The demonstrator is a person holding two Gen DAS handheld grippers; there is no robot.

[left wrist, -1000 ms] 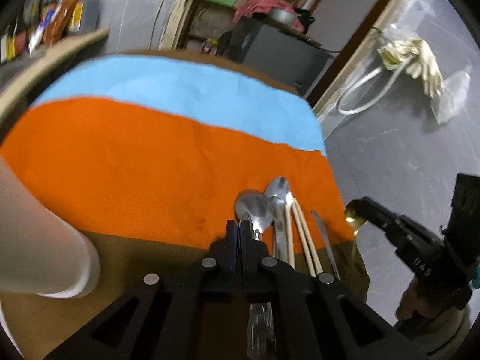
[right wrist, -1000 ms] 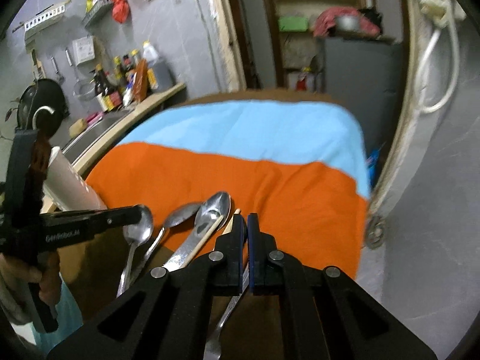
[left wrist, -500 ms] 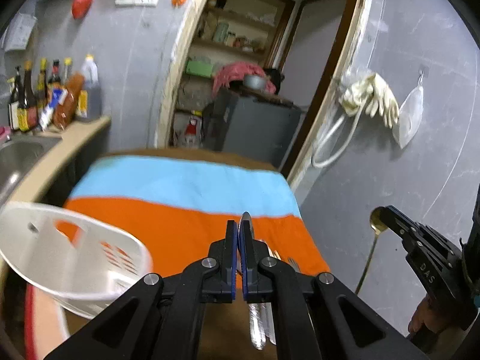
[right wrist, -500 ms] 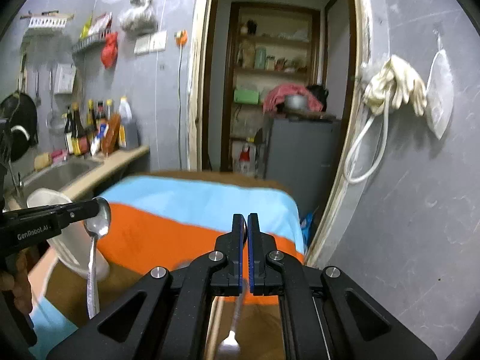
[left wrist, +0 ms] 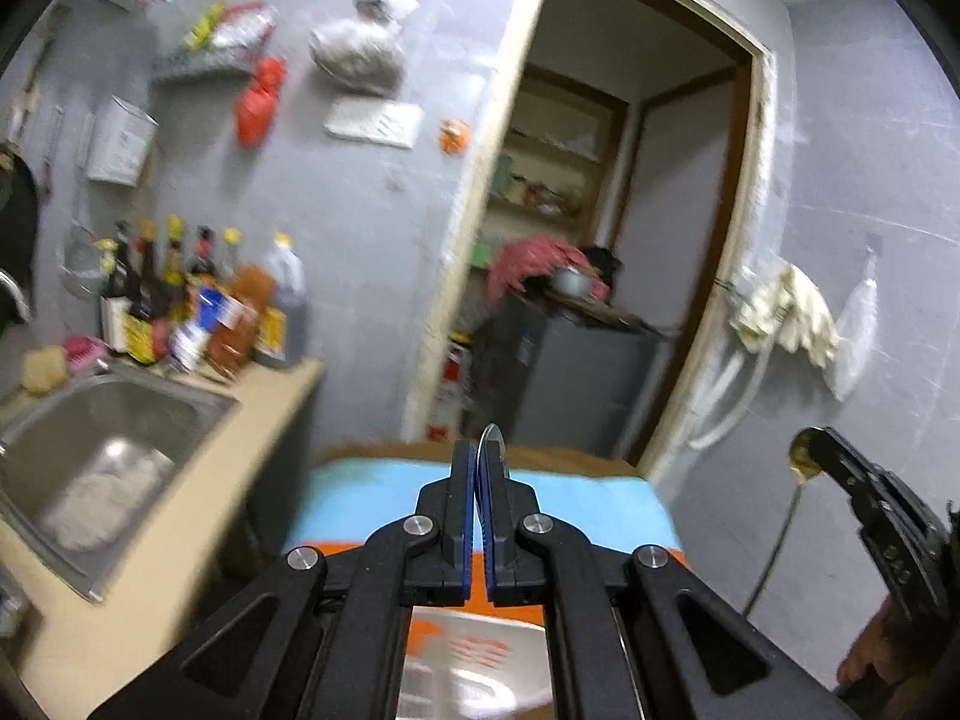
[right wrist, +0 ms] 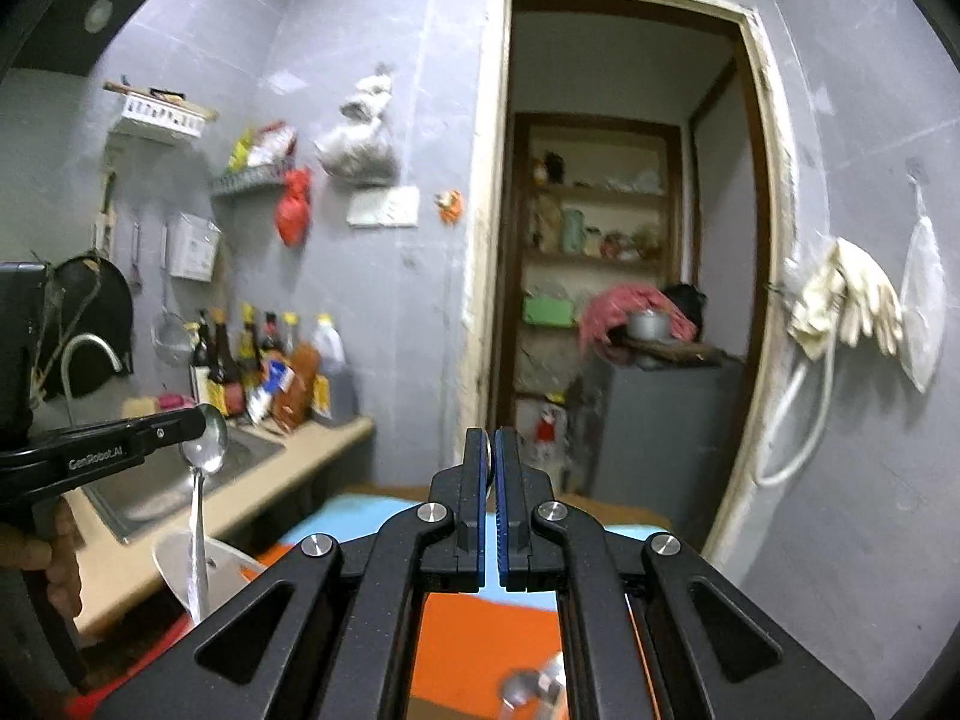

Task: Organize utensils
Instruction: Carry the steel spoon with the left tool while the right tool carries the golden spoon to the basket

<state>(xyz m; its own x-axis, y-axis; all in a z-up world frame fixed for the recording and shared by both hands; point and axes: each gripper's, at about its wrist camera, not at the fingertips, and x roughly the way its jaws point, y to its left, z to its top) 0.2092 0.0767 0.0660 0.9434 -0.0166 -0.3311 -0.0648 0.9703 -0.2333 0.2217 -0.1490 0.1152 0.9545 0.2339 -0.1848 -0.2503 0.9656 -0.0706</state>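
My left tongs (left wrist: pixel 478 468) are clamped on the bowl of a steel spoon (right wrist: pixel 201 480); from the left wrist view I see only its rim edge-on, poking above the closed pads, while the right wrist view shows the whole spoon hanging handle-down from the tips, long axis close to upright. My right tongs (right wrist: pixel 492 456) are shut too, on the bowl of a brass spoon (left wrist: pixel 801 462) whose thin handle drops straight down beside the grey wall; in their own view a little of that bowl shows between the pads, and a blurred bit of metal shows low in the frame. Both tongs point only a little below level, held up in the air side by side, left one over the counter side and right one nearer the wall, each gripped in a hand from below. What the next move turns on, I judge, is the white basket (left wrist: pixel 480 666): it sits directly under and slightly ahead of my left tongs, near the left edge of the orange-and-blue cloth (right wrist: pixel 480 630), and the steel spoon's handle tip hangs just at its rim. So the left hand is the nearer one and need only lower; the right must cross toward the left first. The sink (left wrist: pixel 102 438) lies beyond the basket, off the cloth's left side.
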